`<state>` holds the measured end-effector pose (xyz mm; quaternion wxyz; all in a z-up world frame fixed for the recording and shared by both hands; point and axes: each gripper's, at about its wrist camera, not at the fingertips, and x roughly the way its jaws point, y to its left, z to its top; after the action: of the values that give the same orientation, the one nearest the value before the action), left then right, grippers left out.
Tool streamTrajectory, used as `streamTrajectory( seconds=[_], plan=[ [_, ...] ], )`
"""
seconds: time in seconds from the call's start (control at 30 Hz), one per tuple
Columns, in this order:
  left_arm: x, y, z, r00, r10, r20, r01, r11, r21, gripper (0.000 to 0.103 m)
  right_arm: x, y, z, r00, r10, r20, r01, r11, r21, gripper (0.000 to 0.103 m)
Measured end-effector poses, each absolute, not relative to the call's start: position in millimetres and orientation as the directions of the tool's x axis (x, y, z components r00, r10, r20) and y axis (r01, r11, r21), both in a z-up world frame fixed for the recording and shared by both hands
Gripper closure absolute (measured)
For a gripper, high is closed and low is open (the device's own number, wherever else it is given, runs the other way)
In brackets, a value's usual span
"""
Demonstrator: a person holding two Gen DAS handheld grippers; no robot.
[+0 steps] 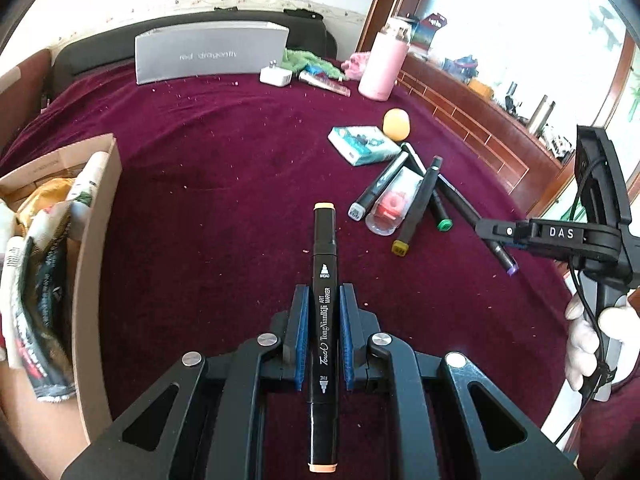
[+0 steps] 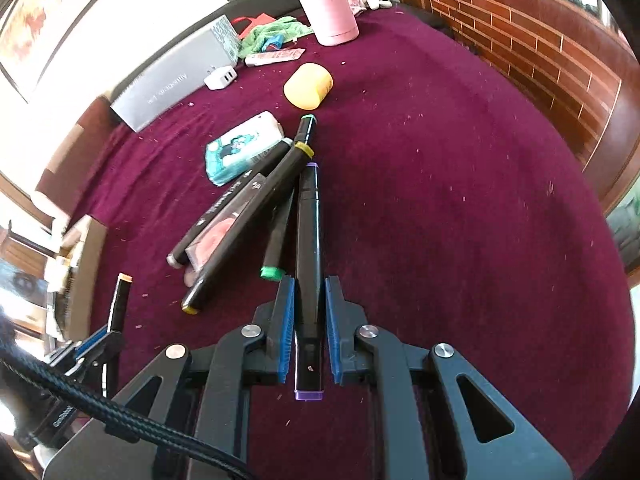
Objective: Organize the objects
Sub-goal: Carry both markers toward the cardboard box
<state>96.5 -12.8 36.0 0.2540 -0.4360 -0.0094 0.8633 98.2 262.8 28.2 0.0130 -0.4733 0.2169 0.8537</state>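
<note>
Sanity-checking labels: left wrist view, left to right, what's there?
Cardboard box → grey box → peach-capped marker in the left gripper → pink bottle → right gripper.

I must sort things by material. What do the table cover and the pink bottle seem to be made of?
The table cover looks like dark red velvet or similar napped cloth: matte, fuzzy, with bits of lint on it. The pink bottle seems smooth coated metal or plastic with an even satin sheen; which one, I cannot tell.
</note>
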Motion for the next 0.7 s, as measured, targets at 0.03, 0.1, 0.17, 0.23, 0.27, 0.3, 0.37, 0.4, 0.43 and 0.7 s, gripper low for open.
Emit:
streamTrajectory(
  seconds=[0.03,0.1,0.17,0.23,0.27,0.3,0.37,0.4,0.43,0.7],
  plan=[
    [99,-14,39,-0.494,0.455,-0.741,-0.432,-0.868,-0.245,0.092,102,263,29,-0.556,-0.197,-0.807,-0.227,-0.899,0.375,0.091],
    [100,-14,41,-0.494,0.467,-0.734,-0.437,-0.863,-0.255,0.092,110,264,32,-0.568,-0.223,-0.792,-0.224,-0.884,0.409,0.090],
    [103,-15,45,-0.495,0.478,-0.725,-0.440,-0.858,-0.264,0.092,116,265,34,-0.578,-0.243,-0.779,-0.221,-0.873,0.436,0.090],
    [106,-15,48,-0.492,0.491,-0.719,-0.448,-0.851,-0.274,0.092,120,266,35,-0.583,-0.259,-0.770,-0.217,-0.864,0.455,0.090],
    [108,-16,49,-0.493,0.494,-0.716,-0.448,-0.850,-0.278,0.092,123,266,35,-0.583,-0.267,-0.767,-0.216,-0.859,0.464,0.090],
    [110,-17,51,-0.495,0.501,-0.710,-0.450,-0.847,-0.284,0.092,125,266,35,-0.582,-0.270,-0.767,-0.217,-0.857,0.467,0.090],
    [112,-18,52,-0.490,0.504,-0.711,-0.453,-0.844,-0.286,0.092,129,264,34,-0.569,-0.260,-0.780,-0.214,-0.869,0.446,0.090],
    [113,-18,52,-0.488,0.505,-0.712,-0.453,-0.844,-0.287,0.092,130,262,32,-0.561,-0.244,-0.791,-0.214,-0.881,0.423,0.090],
    [113,-17,52,-0.484,0.507,-0.713,-0.454,-0.842,-0.291,0.092,131,258,30,-0.549,-0.202,-0.811,-0.219,-0.901,0.374,0.090],
    [117,-13,49,-0.475,0.507,-0.719,-0.460,-0.840,-0.287,0.092,105,235,16,-0.492,-0.042,-0.869,-0.218,-0.961,0.169,0.090]
  ],
)
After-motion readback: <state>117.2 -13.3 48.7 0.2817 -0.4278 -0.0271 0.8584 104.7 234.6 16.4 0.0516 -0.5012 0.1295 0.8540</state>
